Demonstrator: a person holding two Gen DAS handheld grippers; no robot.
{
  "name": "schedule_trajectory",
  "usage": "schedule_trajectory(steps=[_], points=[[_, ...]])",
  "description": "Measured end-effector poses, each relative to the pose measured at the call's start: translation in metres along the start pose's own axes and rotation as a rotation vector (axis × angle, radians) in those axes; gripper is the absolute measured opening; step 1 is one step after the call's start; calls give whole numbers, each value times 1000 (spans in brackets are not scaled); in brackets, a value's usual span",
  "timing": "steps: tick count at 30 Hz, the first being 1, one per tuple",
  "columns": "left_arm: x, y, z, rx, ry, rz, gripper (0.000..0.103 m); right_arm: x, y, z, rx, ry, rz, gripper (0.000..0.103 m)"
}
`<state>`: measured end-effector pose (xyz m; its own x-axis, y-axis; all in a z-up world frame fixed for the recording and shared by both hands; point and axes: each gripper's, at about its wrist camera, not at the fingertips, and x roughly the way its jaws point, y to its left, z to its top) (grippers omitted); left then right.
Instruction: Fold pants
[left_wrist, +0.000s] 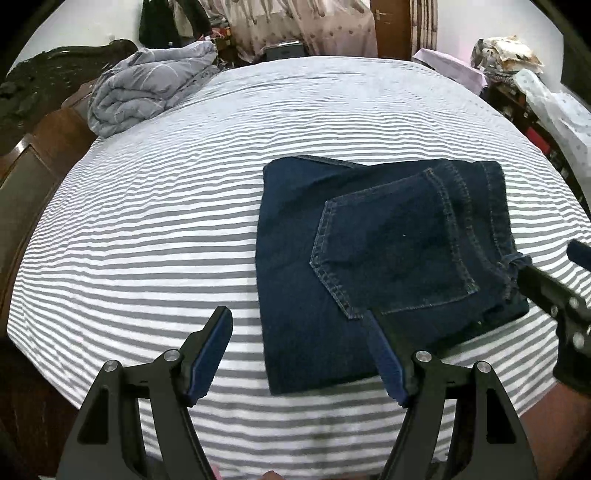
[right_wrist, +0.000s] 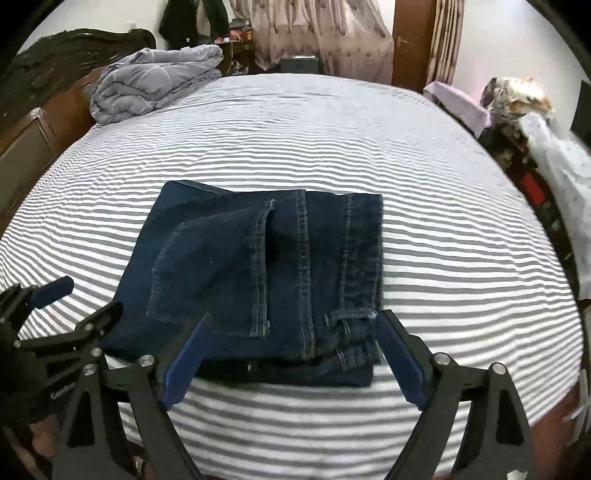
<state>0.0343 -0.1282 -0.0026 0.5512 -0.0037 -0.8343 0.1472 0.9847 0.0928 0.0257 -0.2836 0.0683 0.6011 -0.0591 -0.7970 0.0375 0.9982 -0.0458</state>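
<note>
Folded jeans lie on the striped bed, both grippers spread wide and holding nothing

The jeans (left_wrist: 384, 266) lie in a flat, dark blue stack on the bed (left_wrist: 147, 221). Seen from the left wrist, they sit ahead of the left gripper (left_wrist: 299, 350) and off to the side of its right finger, whose tip overlaps the near edge of the denim. The back pocket faces up, its pointed bottom aimed toward the left finger and its opening toward the far right corner. The stack is nearly square; its slightly longer side runs from the jaws away toward the far end of the bed.

Seen from the right wrist, the jeans (right_wrist: 273, 266) lie straight ahead of the right gripper (right_wrist: 291, 354), the waistband end nearest, between the two blue pads (right_wrist: 402, 365). The seams run directly away from the jaws. A belt loop sits just beside the right finger's tip.

Both pairs of jaws stand wide apart, gripping nothing. Whether any finger presses on the cloth I cannot tell.

The bed wears a grey and white striped sheet. Far beyond the left finger a grey quilt (left_wrist: 147, 88) is bundled against a dark wooden headboard (left_wrist: 44, 122). Curtains (right_wrist: 317, 33) and a wooden door (right_wrist: 410, 40) stand past the far edge, and cluttered furniture (right_wrist: 524, 147) lines the right side
</note>
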Motion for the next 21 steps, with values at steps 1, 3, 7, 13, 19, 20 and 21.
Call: schedule_trajectory(steps=[1,3,7,13,19,20,21], points=[[-4,0,-2,-2,-3,4,73,-7,2,-4,4,-1,0,88],[-13,1,-3,-6,-10,16,73,-16,5,-10,6,0,-1,89],[-27,2,-6,-14,-19,18,73,-32,18,-19,6,-12,-7,91],[-37,4,-11,-27,-21,12,73,-36,25,-26,16,-3,-8,91],[-41,4,-15,-34,-11,12,73,-35,27,-31,36,13,5,91],[-41,3,-15,-32,-12,17,73,-35,27,-31,38,15,4,91],[-41,3,-16,-30,-13,19,73,-35,27,-32,40,18,7,91]])
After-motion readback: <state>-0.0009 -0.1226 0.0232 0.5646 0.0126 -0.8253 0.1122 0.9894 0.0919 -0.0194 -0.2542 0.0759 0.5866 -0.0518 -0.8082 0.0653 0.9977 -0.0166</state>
